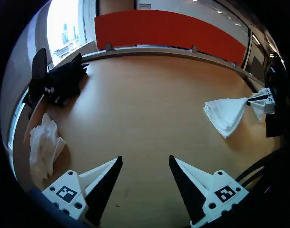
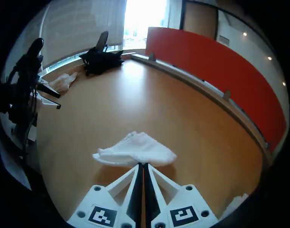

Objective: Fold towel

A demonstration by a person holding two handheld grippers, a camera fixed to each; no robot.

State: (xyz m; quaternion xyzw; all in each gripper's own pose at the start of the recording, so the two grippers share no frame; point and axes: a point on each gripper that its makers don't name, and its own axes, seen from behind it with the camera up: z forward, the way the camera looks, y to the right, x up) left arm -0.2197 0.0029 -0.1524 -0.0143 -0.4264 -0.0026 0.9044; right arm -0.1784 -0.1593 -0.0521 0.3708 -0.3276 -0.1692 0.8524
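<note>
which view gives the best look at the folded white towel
The right gripper view: the folded towel sits close and central, pinched by the right gripper. The left gripper view shows it smaller, near the right edge, with its stacked layers visible.

You've got two towels: one folded towel [image 2: 135, 152], one crumpled towel [image 1: 44, 146]. Two tools: left tool [image 1: 145, 157], right tool [image 2: 143, 164]. One desk [image 1: 145, 98], one black bag [image 1: 67, 81], one red partition [image 1: 164, 30].

Counter [image 1: 152, 98]: wood-grain surface, smooth, semi-gloss, with window glare at the far left. Towel [image 2: 135, 152]: white cloth, matt, slightly rough texture. Left gripper [image 1: 145, 157] fingers [image 1: 103, 178]: matt white plastic with black inner faces. Far screen [image 1: 167, 32]: red, matt.
</note>
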